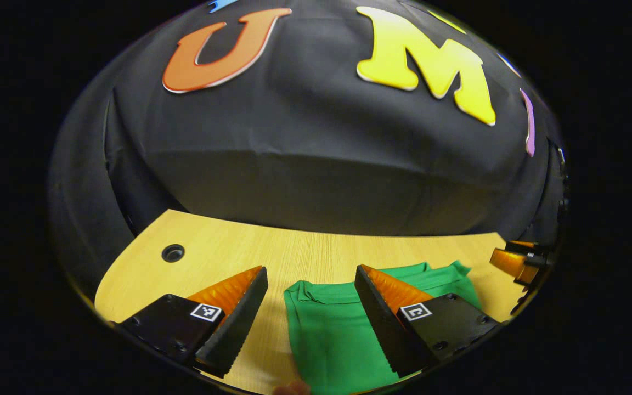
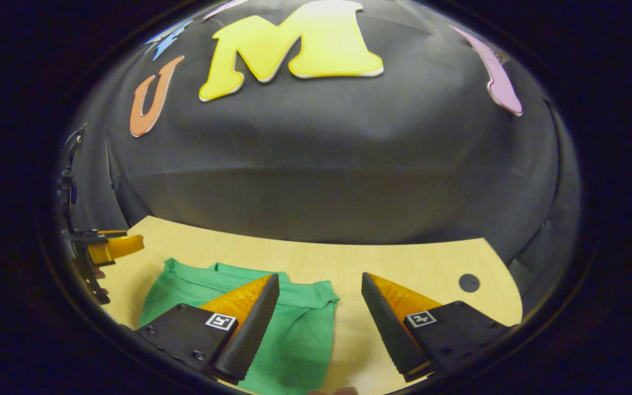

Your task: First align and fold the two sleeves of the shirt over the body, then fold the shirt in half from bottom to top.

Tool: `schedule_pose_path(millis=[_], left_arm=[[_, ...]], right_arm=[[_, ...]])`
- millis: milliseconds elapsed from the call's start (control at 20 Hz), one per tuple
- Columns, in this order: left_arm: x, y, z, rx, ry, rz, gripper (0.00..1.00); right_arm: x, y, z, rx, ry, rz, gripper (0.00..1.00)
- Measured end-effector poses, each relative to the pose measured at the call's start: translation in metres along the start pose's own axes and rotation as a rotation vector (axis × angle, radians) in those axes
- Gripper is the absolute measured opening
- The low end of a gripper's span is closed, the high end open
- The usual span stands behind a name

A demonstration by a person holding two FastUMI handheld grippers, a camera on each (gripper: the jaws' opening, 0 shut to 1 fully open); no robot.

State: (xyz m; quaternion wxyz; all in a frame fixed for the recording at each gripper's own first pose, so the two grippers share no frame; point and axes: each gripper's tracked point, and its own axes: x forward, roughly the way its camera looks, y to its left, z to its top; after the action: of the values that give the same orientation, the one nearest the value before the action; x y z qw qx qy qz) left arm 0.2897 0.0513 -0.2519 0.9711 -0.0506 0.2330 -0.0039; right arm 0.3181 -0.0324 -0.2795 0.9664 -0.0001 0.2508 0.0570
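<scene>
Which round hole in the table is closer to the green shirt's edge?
I cannot tell. The left gripper view shows one hole off the shirt's left edge; the right gripper view shows a hole off its right edge. Both sit apart from it.

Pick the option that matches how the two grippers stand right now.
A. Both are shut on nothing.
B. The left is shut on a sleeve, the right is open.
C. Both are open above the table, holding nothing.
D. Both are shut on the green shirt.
C: the left gripper and the right gripper each show a wide gap between their fingers, with the green shirt lying flat on the table below, ungripped.
</scene>
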Motion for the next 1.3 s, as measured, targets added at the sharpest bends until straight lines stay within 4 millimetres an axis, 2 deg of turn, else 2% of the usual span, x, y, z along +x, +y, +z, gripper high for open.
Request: schedule_pose_path(millis=[50,100,150,200,250,350,400,450,500,550,600,750,850,950,1050,1300], left_arm=[[-0.02,-0.002,0.011,-0.005,-0.029,0.001,1.0],[-0.042,-0.006,0.024,-0.012,-0.061,-0.003,1.0],[-0.065,-0.011,0.038,-0.022,-0.086,-0.017,1.0],[-0.093,-0.015,0.054,-0.024,-0.116,-0.014,1.0],[-0.116,-0.019,0.069,-0.015,-0.162,-0.011,0.99],[-0.17,-0.027,0.094,0.025,-0.238,-0.013,0.98],[-0.196,-0.033,0.1,0.033,-0.256,-0.018,0.98],[-0.22,-0.039,0.103,0.023,-0.272,-0.025,0.98],[-0.242,-0.048,0.103,0.009,-0.276,-0.039,1.0],[-0.263,-0.057,0.105,-0.003,-0.292,-0.051,0.98],[-0.282,-0.064,0.103,0.001,-0.308,-0.063,0.98],[-0.337,-0.07,0.101,0.071,-0.371,-0.047,0.98],[-0.362,-0.078,0.092,0.078,-0.383,-0.06,0.98],[-0.384,-0.082,0.085,0.088,-0.395,-0.061,0.98],[-0.396,-0.082,0.083,0.102,-0.406,-0.052,0.98],[-0.415,-0.084,0.078,0.092,-0.419,-0.054,0.98]], right_arm=[[-0.024,0.003,0.012,-0.005,-0.031,-0.009,0.97],[-0.05,0.008,0.025,-0.009,-0.066,-0.013,0.92],[-0.072,0.011,0.037,-0.015,-0.095,-0.021,0.97],[-0.098,0.012,0.049,-0.028,-0.125,-0.033,0.93],[-0.125,0.013,0.064,-0.035,-0.167,-0.048,0.97],[-0.177,0.021,0.09,-0.04,-0.247,-0.064,0.92],[-0.204,0.024,0.098,-0.049,-0.277,-0.073,0.97],[-0.229,0.026,0.104,-0.058,-0.302,-0.084,0.92],[-0.254,0.029,0.109,-0.06,-0.326,-0.093,0.92],[-0.28,0.034,0.112,-0.05,-0.347,-0.097,0.97],[-0.298,0.039,0.11,-0.032,-0.356,-0.095,0.92],[-0.357,0.048,0.104,-0.023,-0.411,-0.117,0.92],[-0.384,0.054,0.101,-0.036,-0.442,-0.124,0.92],[-0.403,0.063,0.089,-0.06,-0.445,-0.119,0.92],[-0.418,0.065,0.078,-0.062,-0.442,-0.125,0.93],[-0.429,0.078,0.057,-0.001,-0.4,-0.108,0.93]])
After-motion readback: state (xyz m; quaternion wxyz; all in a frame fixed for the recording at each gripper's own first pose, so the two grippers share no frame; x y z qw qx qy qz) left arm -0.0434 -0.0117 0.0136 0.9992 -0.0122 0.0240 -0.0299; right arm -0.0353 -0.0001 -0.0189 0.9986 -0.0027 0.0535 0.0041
